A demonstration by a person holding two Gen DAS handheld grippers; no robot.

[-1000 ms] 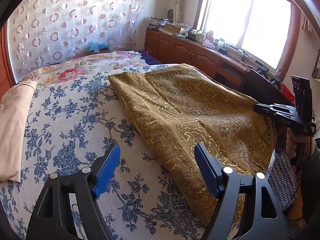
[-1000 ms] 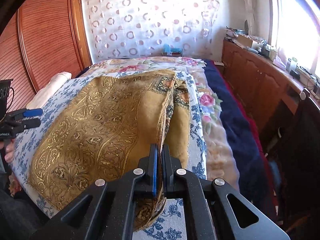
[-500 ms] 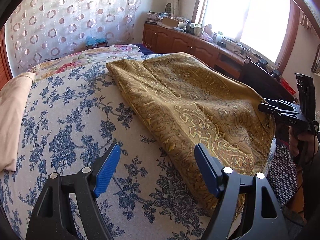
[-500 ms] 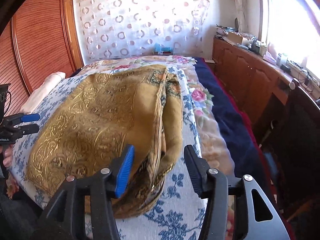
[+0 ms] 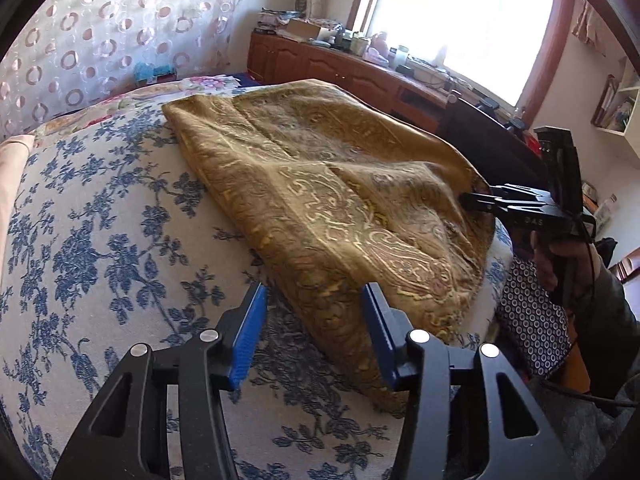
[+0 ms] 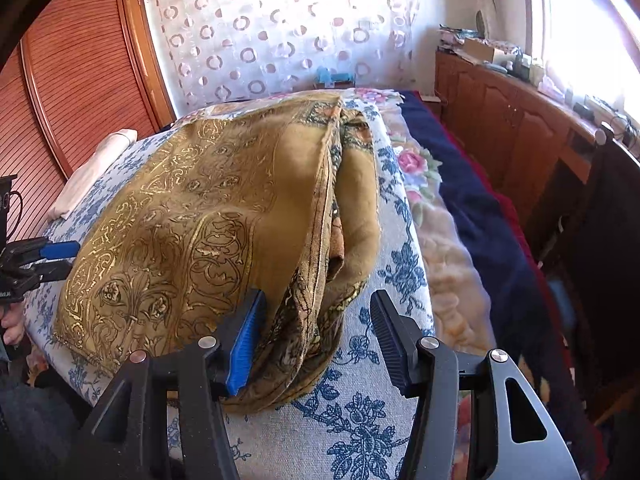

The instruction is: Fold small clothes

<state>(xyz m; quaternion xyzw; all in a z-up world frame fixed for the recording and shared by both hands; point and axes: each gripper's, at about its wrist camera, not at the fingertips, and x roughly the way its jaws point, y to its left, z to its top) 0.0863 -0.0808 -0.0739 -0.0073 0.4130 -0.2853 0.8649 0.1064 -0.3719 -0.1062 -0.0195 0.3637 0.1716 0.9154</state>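
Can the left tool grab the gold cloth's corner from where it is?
Probably yes. The left tool is open, and the gold cloth has its near edge lying right between the fingers on the bed, with nothing in the way.

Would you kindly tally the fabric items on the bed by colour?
Gold scarf: 1
Blue-flowered white sheet: 1
Pink-flowered blanket: 1
Navy blanket: 1
Cream pillow: 1
Total: 5
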